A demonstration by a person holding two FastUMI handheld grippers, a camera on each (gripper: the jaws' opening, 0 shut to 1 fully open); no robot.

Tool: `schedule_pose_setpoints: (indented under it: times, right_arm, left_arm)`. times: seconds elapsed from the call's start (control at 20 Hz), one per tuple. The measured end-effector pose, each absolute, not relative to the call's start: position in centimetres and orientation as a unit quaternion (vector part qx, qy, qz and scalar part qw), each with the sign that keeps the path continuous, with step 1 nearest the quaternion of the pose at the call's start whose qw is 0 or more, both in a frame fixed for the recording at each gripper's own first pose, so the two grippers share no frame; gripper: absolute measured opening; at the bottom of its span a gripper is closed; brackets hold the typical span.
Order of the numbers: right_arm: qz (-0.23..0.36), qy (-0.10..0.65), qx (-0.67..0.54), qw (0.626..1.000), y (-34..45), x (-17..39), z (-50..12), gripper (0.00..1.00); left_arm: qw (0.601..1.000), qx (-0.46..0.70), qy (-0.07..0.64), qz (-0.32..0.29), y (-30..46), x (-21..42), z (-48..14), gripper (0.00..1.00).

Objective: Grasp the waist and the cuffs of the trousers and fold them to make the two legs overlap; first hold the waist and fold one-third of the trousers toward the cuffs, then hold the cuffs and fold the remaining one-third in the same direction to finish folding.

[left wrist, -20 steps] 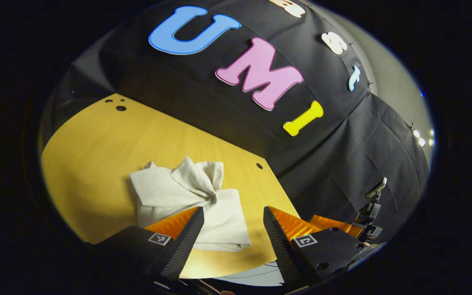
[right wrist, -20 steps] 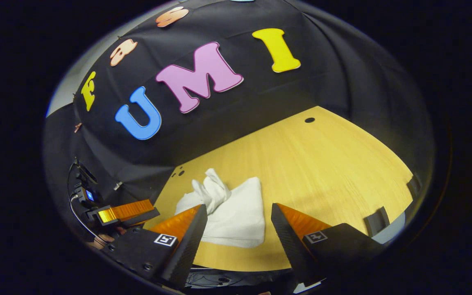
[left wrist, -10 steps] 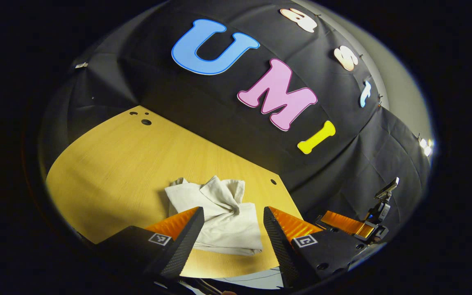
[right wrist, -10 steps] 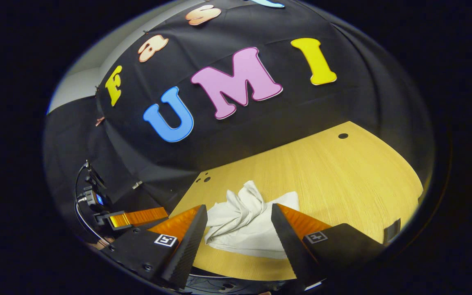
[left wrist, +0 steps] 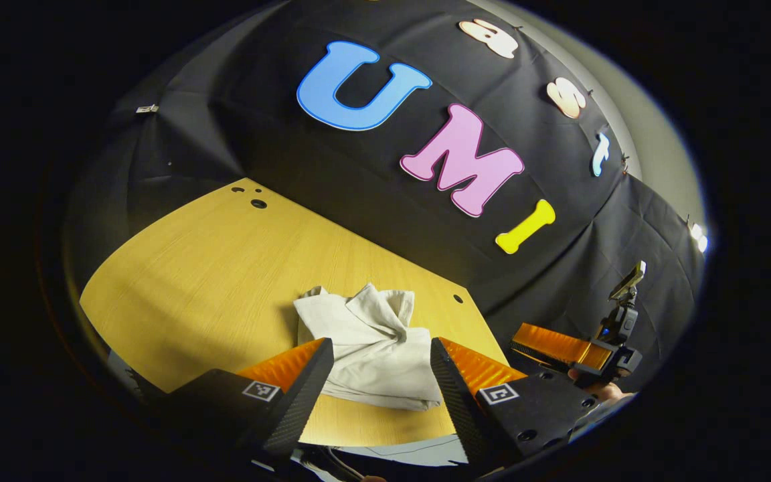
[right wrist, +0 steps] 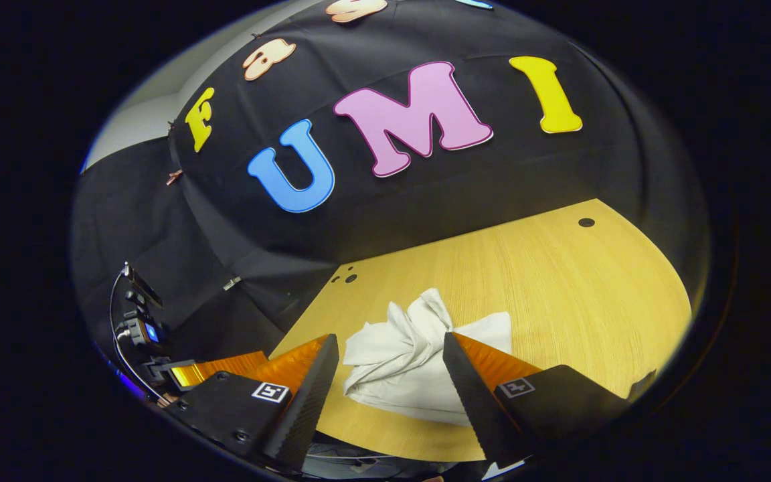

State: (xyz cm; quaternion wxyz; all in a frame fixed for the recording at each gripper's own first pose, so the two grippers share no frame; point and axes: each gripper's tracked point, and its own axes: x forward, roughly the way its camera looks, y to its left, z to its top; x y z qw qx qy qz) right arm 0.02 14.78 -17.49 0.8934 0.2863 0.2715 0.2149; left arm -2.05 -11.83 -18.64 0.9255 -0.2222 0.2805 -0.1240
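Wood-grain tabletop carries the pale trousers, bunched near its front edge. They look light, soft and limp; take hold at a hem edge. Each hand-held gripper, left and right, gapes wide, empty.

In the left gripper view, the yellow wooden tabletop lies bare across the left and centre of the frame. The one obstacle on it is the crumpled off-white trousers, bunched low at centre near the table's front edge. The black cloth wall closes off the table's far side. In the right gripper view, bare wood spreads to the right of the trousers.
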Motion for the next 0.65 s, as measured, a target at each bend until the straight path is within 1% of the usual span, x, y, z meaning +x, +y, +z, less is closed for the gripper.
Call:
schedule_pose_setpoints:
  times: [0.25, 0.65]
  right_arm:
    - [0.22, 0.279, 0.281, 0.892, 15.0, 0.0, -17.7, 0.96]
    - [0.238, 0.294, 0.286, 0.881, 13.7, 0.5, -18.9, 0.96]
  left_arm:
    - [0.926, -0.224, 0.279, -0.12, -11.9, -1.7, -18.6, 0.93]
    - [0.93, -0.232, 0.273, -0.084, -13.6, -1.0, -18.9, 0.93]
